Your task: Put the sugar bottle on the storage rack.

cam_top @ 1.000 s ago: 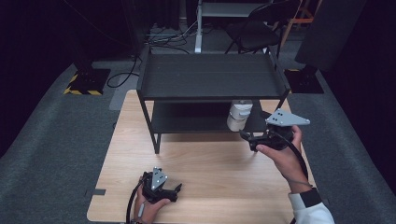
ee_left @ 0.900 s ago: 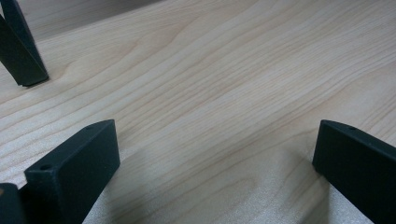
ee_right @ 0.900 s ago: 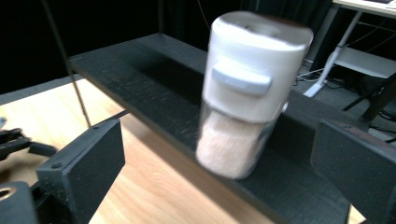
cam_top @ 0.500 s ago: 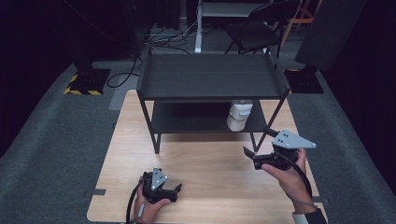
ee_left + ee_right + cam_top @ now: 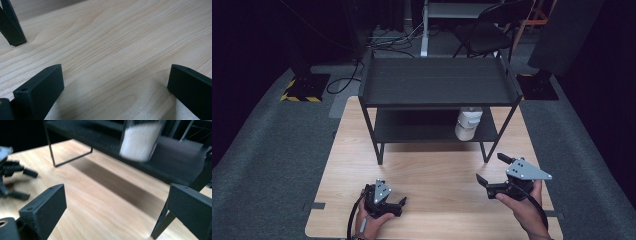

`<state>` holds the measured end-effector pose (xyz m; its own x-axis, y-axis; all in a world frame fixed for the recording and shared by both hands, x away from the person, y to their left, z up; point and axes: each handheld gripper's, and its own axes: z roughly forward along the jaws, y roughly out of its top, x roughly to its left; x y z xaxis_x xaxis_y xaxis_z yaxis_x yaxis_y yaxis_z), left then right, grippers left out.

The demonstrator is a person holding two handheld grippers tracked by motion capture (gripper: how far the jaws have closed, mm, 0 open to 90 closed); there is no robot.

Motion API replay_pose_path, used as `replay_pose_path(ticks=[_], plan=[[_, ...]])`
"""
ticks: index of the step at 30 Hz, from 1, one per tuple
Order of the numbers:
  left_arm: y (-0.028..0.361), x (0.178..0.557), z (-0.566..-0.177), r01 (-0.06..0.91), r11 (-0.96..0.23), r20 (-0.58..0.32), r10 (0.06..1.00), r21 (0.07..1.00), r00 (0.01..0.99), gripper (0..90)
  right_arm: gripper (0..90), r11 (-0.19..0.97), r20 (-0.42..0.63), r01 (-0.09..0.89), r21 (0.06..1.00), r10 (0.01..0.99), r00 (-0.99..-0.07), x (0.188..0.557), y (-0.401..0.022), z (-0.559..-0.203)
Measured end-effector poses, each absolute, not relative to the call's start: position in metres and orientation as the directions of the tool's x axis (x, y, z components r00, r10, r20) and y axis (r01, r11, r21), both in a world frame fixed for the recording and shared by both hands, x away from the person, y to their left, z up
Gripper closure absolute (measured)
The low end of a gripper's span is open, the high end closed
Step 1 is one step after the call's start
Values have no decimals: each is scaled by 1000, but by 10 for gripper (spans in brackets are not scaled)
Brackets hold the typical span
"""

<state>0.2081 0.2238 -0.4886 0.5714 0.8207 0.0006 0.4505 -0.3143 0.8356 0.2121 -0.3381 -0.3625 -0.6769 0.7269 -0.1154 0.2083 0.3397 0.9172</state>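
The left gripper (image 5: 398, 204) sits low on the wooden table (image 5: 432, 170), near its front edge and well in front of the black shelf rack (image 5: 437, 87), with its jaws spread wide and nothing between them. The right gripper (image 5: 493, 170) is held in front of the rack's right leg, jaws also spread apart and empty. Between both grippers and the rack the table is bare wood. Farther back, on the rack's lower shelf at its right side, stands an upright white container (image 5: 468, 123), pale and somewhat blurred in the right gripper view (image 5: 141, 137).
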Motion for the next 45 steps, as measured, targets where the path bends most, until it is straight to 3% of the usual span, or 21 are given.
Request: replay_pose_path(ticks=[26, 45], plan=[[224, 208, -489, 447, -317, 4, 819, 837, 574, 4, 24, 394, -116, 291, 872, 744, -658, 178, -353, -448], [224, 208, -489, 447, -318, 3, 818, 836, 576, 3, 24, 422, -79, 386, 820, 753, -654, 180, -354, -466]])
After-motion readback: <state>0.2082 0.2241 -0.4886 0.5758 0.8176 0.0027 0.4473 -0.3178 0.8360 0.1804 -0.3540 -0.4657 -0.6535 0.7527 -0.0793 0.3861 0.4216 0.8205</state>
